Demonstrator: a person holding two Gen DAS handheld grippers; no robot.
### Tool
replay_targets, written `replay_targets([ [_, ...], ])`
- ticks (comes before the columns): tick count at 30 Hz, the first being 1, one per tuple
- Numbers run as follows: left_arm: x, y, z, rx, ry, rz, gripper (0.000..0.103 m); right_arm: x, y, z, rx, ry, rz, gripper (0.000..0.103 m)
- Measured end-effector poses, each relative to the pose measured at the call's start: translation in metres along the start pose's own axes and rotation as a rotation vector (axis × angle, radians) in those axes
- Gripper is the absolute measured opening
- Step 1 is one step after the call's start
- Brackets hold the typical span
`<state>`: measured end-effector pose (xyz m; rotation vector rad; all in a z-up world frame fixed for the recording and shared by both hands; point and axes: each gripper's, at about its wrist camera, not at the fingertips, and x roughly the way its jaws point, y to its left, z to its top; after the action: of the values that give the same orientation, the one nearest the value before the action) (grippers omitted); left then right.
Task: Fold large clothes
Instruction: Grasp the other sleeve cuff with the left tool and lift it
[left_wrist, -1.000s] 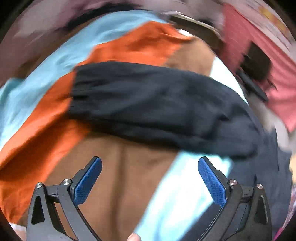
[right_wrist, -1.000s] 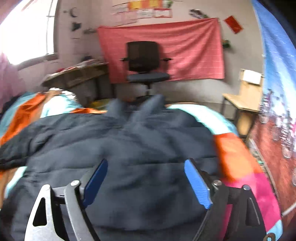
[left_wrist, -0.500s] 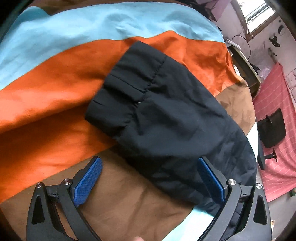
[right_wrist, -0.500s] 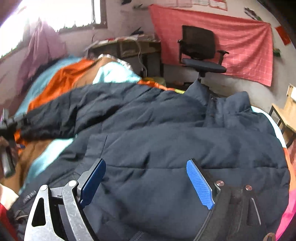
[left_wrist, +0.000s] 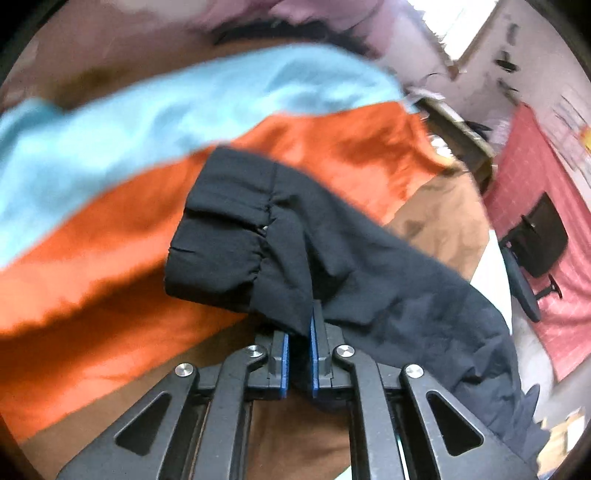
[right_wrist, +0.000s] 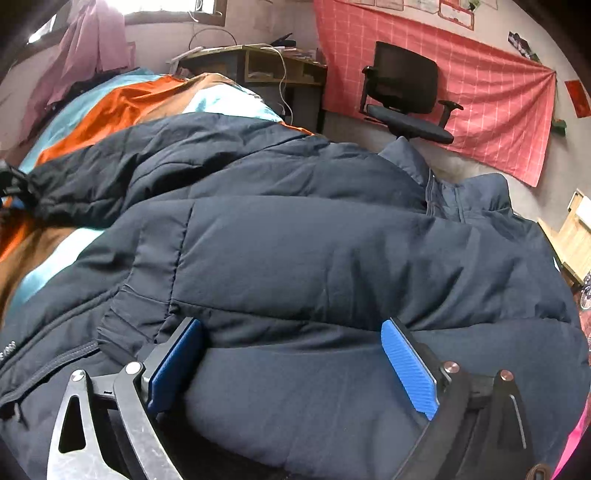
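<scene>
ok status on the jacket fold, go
Left gripper shut on jacket sleeve near the cuff. Right gripper opening, pads astride jacket body, no grip. Nothing in the way.

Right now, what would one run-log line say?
left tool: shut on jacket sleeve | right tool: opening, above jacket body | fold: not begun

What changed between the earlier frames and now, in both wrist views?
The left gripper went from wide open to shut on the jacket's sleeve near its cuff. The right gripper came down onto the jacket, jaws opening wider, nothing gripped. The jacket stayed spread on the bedspread.
</scene>
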<state>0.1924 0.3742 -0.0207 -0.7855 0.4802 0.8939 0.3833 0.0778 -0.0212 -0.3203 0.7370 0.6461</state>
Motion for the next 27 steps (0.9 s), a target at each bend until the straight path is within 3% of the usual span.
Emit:
replay_targets([
  [7, -0.068, -0.061, 0.011, 0.184, -0.201, -0.134, 0.005, -0.004, -0.002, 0.001, 0.005, -0.003, 0.009, 0.099],
  [14, -0.151, -0.138, -0.020, 0.474, -0.368, -0.364, 0.005, -0.042, -0.022, 0.009, 0.061, -0.083, 0.074, 0.099],
  [22, -0.211, -0.206, -0.079, 0.693, -0.371, -0.637, 0.005, -0.109, -0.073, 0.008, 0.120, -0.175, 0.020, 0.099],
  [27, -0.235, -0.242, -0.132, 0.852, -0.302, -0.794, 0.005, -0.147, -0.120, -0.002, 0.195, -0.207, -0.055, 0.099],
])
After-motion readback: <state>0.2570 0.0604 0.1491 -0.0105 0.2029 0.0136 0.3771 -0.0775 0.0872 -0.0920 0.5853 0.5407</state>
